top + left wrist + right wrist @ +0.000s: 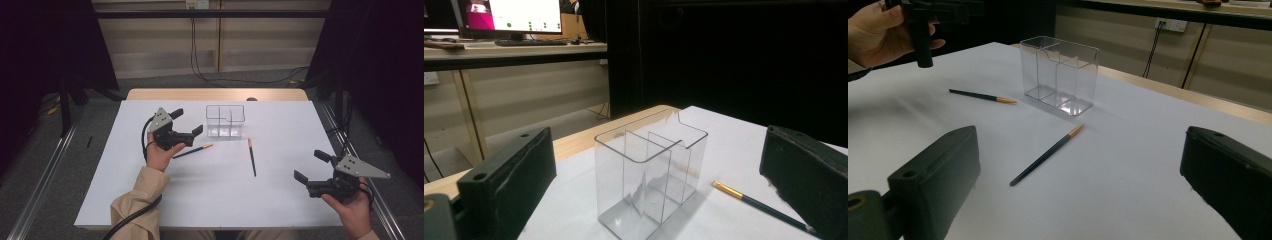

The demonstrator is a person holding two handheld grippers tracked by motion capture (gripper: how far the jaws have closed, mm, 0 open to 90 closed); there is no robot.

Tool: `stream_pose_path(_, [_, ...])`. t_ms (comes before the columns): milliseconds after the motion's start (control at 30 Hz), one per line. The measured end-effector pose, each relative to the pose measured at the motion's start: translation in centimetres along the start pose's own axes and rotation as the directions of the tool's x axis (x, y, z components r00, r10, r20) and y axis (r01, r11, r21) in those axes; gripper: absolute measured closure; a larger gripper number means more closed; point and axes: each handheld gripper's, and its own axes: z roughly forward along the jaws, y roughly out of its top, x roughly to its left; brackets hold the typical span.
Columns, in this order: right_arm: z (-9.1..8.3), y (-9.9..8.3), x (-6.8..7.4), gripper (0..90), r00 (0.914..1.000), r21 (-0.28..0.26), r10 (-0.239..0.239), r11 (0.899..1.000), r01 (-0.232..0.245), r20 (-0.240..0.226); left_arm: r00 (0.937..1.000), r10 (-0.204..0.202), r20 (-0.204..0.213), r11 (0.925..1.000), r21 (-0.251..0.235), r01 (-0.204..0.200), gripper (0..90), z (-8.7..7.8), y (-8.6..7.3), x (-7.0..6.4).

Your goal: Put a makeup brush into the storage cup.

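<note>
High view, right pencil (252, 157) lengthwise, gold tip toward organizer (225, 121)

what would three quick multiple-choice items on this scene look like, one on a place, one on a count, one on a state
1. Where does the clear organizer stand?
A. on the far middle of the white table top
B. at the near right corner
C. on the floor

2. How many pencils lie on the table?
A. one
B. two
C. four

3. How do the jaws of the right hand-held gripper stand?
A. shut on a pencil
B. shut on nothing
C. open, holding nothing

Answers:
1. A, the high view shows the organizer on the white table toward its far edge, near the middle.
2. B, one pencil lies near the left hand-held gripper and a second pencil lies right of it, both flat on the surface.
3. C, the right gripper view shows its two jaws wide apart with only table between them.
</note>
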Motion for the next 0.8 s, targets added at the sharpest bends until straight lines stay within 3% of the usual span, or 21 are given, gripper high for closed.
stream_pose_path(267, [-0.1, -0.1, -0.1, 2.2, 1.0, -0.001, 0.006, 1.0, -0.006, 0.001, 1.0, -0.003, -0.009, 1.0, 0.001, 0.003, 1.4, 0.5, 0.1, 0.3])
stream_pose_path(567, [0.0, -0.1, 0.0, 2.1, 1.0, 0.004, 0.001, 1.0, -0.001, -0.001, 0.9999, 0.011, -0.012, 0.9955, 0.094, -0.01, 1.4, 0.9, 0.2, 0.7])
stream_pose_path(800, [0.1, -0.1, 0.1, 2.1, 1.0, 0.007, -0.001, 1.0, 0.001, -0.007, 0.9995, 0.027, -0.018, 0.9844, 0.175, -0.024, 1.4, 1.0, 0.9, 1.1])
